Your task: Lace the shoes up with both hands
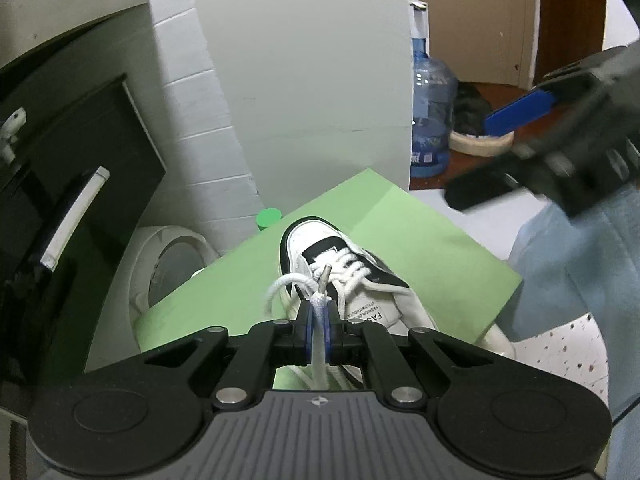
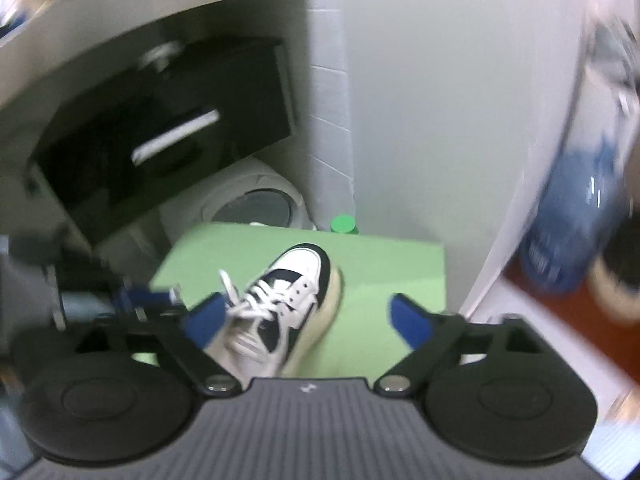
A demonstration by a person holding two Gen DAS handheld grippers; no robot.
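A white and black sneaker point(image 1: 320, 248) point(image 2: 296, 280) lies on a green mat point(image 1: 420, 248) point(image 2: 380, 264), toe pointing away. Its white lace point(image 1: 320, 304) runs up from the eyelets, and my left gripper point(image 1: 319, 322) is shut on it just behind the grey tip, above the shoe's tongue. My right gripper point(image 2: 310, 320) stands wide open above the shoe's heel side, with nothing between its blue pads point(image 2: 410, 326). In the left wrist view the right gripper point(image 1: 560, 128) shows blurred at the upper right. The right wrist view is blurred by motion.
A black cabinet with a silver handle point(image 1: 76, 216) point(image 2: 176, 136) stands at the left. A white round bin point(image 1: 172, 264) point(image 2: 256, 204) and a green cap point(image 1: 269, 218) point(image 2: 343, 224) sit behind the mat. A blue water jug point(image 1: 432, 112) stands at the right. A person's light blue trouser leg point(image 1: 568, 272) is beside the mat.
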